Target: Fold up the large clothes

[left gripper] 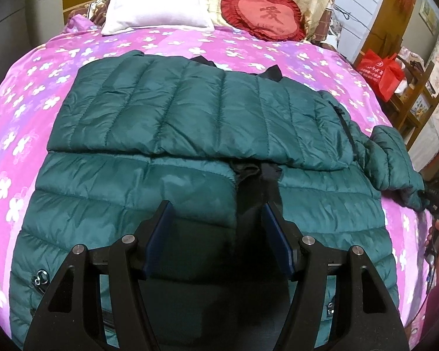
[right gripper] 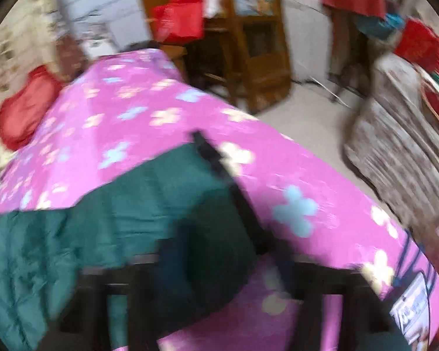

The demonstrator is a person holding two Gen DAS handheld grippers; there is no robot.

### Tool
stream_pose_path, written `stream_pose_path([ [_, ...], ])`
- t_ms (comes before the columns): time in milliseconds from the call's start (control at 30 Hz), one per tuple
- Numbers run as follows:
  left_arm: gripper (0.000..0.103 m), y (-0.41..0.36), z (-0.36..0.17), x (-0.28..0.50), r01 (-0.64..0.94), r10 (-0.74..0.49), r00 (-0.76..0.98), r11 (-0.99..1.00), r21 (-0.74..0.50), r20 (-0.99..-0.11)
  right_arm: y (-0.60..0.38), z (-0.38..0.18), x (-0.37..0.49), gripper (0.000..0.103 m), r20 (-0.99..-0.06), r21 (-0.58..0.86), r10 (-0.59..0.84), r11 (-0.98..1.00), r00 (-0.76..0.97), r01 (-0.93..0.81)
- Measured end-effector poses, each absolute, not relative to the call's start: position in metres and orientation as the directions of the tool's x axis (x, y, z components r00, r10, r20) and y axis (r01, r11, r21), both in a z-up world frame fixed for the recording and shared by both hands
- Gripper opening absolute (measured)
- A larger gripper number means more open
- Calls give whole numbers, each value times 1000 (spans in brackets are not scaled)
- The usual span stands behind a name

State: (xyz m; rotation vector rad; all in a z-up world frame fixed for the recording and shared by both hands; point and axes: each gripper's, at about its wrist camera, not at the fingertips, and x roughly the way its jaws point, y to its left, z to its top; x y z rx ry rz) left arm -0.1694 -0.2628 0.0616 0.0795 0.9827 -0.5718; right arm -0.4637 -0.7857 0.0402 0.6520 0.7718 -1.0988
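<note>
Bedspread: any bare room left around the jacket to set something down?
Yes. A wide strip of pink bedspread lies between the jacket and the pillows: white pillow, red heart cushion. Another bare band runs along the jacket's left side. Right side is crowded: the sleeve trails toward the edge, by the right gripper.

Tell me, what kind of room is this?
Most likely a bedroom. A bed with a pink flowered cover holds pillows at its head, and a green jacket lies spread on it.
</note>
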Motion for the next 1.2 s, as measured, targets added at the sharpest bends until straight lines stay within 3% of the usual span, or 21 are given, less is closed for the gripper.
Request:
stream_pose_path([
  [33, 63, -261, 61, -168, 491, -422, 419, 850, -190, -804, -782, 44, -460, 22, -809, 62, -533, 340, 246, 939],
  [133, 63, -257, 62, -167, 491, -426, 419, 849, -195, -802, -765, 69, -451, 14, -782, 115, -525, 408, 336, 905],
  [433, 63, -227, 76, -159, 477, -458, 445, 848, -229, -770, -661, 208, -393, 11, -576, 251, -457, 691, 678, 678],
  [667, 63, -195, 86, -147, 447, -466, 467, 858, -254, -752, -547, 269, -306, 10, -509, 262, -238, 873, 827, 412],
  [933, 63, -157, 88, -133, 397, -457, 492, 875, -277, -741, -429, 254, -204, 9, -546, 306, 32, 938, 837, 164],
  [1200, 63, -131, 80, -114, 337, -449, 493, 888, -313, -745, -337, 169, -111, 6, -651, 357, 216, 933, 728, 43],
])
